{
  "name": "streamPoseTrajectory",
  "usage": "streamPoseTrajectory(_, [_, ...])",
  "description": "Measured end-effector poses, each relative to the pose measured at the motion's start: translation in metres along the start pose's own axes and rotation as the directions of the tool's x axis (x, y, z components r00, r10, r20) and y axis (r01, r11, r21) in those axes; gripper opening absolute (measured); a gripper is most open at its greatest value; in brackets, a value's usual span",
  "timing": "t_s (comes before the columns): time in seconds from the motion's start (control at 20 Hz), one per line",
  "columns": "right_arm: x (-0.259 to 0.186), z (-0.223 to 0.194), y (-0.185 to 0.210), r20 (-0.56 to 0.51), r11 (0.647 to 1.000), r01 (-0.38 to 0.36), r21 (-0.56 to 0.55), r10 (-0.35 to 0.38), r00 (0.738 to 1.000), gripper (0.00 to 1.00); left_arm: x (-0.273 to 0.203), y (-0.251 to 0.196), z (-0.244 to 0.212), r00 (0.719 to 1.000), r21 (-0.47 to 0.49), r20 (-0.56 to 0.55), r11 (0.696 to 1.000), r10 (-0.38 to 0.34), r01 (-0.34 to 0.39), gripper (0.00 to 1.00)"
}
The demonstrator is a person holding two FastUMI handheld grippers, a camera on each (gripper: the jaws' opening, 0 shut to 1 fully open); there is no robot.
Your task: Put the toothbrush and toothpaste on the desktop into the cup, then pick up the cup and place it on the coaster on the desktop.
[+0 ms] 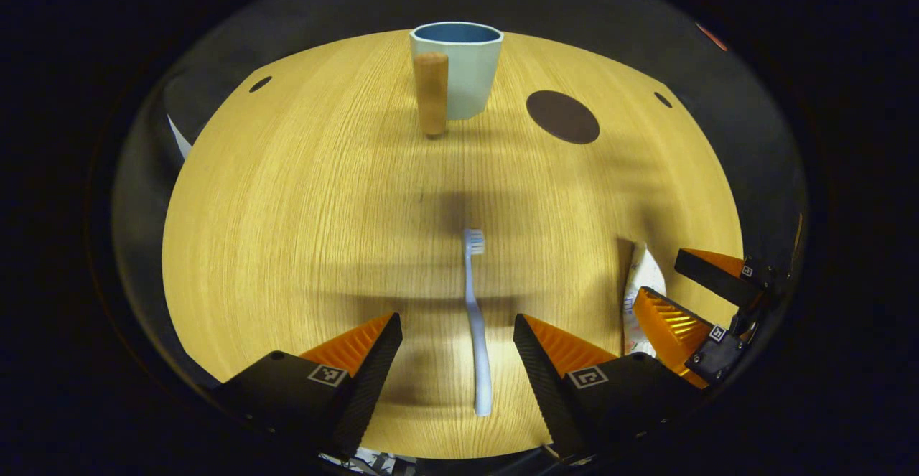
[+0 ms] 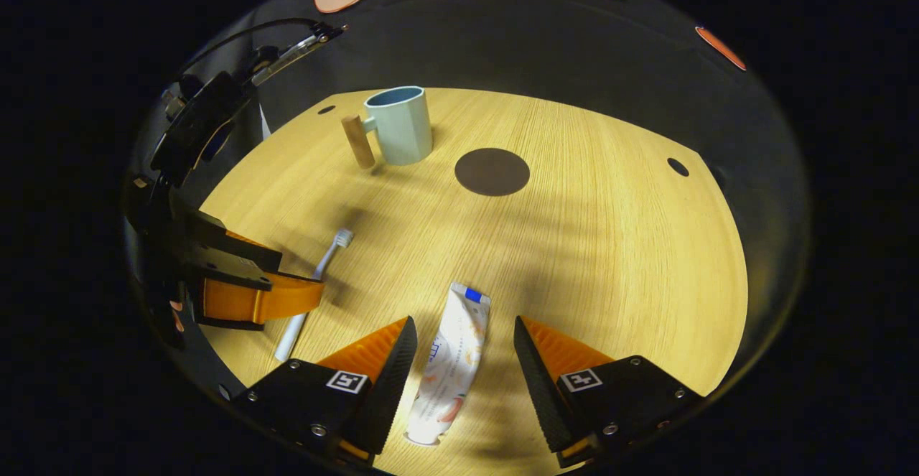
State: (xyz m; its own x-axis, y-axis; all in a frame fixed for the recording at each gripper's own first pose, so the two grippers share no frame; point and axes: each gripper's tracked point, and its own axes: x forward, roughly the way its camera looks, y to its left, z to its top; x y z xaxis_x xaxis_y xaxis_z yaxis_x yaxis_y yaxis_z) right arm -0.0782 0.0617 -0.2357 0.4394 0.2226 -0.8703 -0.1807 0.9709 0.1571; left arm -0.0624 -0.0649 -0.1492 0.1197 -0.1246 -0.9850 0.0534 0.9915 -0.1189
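A pale blue toothbrush (image 1: 476,325) lies flat on the wooden desktop (image 1: 301,232), its handle between the spread fingers of my left gripper (image 1: 457,324), which is open just above it. The white toothpaste tube (image 2: 451,365) lies between the fingers of my right gripper (image 2: 464,329), also open. A light blue cup (image 1: 459,67) with a wooden handle (image 1: 431,93) stands upright at the far side. The dark round coaster (image 1: 562,117) lies to its right. In the left gripper view the right gripper (image 1: 682,296) straddles the toothpaste (image 1: 641,296). In the right gripper view the left gripper (image 2: 251,282) hovers over the toothbrush (image 2: 316,282).
Small dark holes (image 1: 260,84) mark the desktop's far corners. Its rounded edge drops off to dark booth walls all round. The cup (image 2: 399,126) and coaster (image 2: 492,171) stand apart, with bare wood between them and both grippers.
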Motion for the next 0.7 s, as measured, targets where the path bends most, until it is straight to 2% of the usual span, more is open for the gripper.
streamPoseTrajectory(0.05, [0.004,-0.004,-0.002,-0.014,1.0,0.013,-0.002,-0.013,1.0,0.82,-0.002,0.002,0.006,1.0,0.001,-0.008,1.0,0.008,-0.008,0.95])
streamPoseTrajectory(0.25, [0.015,-0.019,-0.002,-0.073,0.999,0.018,0.028,-0.016,0.997,0.73,0.012,-0.005,0.009,0.998,-0.001,-0.021,0.999,0.051,-0.051,0.84])
streamPoseTrajectory(0.35, [0.018,-0.015,-0.001,-0.058,0.999,0.016,0.043,-0.013,0.998,0.61,0.012,-0.004,0.009,0.998,-0.018,-0.019,0.998,0.059,-0.06,0.73])
streamPoseTrajectory(0.5, [0.014,-0.018,0.01,-0.068,0.999,-0.014,0.043,0.017,0.998,0.5,0.016,0.002,0.011,0.998,-0.029,-0.019,0.998,0.062,-0.063,0.49])
streamPoseTrajectory(0.55, [0.014,-0.018,0.013,-0.066,0.999,-0.025,0.038,0.027,0.997,0.43,0.016,0.003,0.014,0.998,-0.032,-0.014,0.998,0.061,-0.061,0.46])
streamPoseTrajectory(0.6, [0.016,-0.016,0.015,-0.056,0.999,-0.021,0.037,0.023,0.998,0.39,0.017,0.005,0.017,0.998,-0.035,-0.011,0.997,0.061,-0.062,0.36])
streamPoseTrajectory(0.65, [0.017,-0.016,0.017,-0.052,0.999,-0.034,0.036,0.036,0.998,0.23,0.013,0.002,0.016,0.998,-0.043,-0.008,0.997,0.062,-0.062,0.32])
streamPoseTrajectory(0.7, [0.016,-0.015,0.019,-0.044,0.998,-0.047,0.047,0.049,0.998,0.21,0.01,0.003,0.02,0.998,-0.041,-0.007,0.997,0.06,-0.06,0.29])
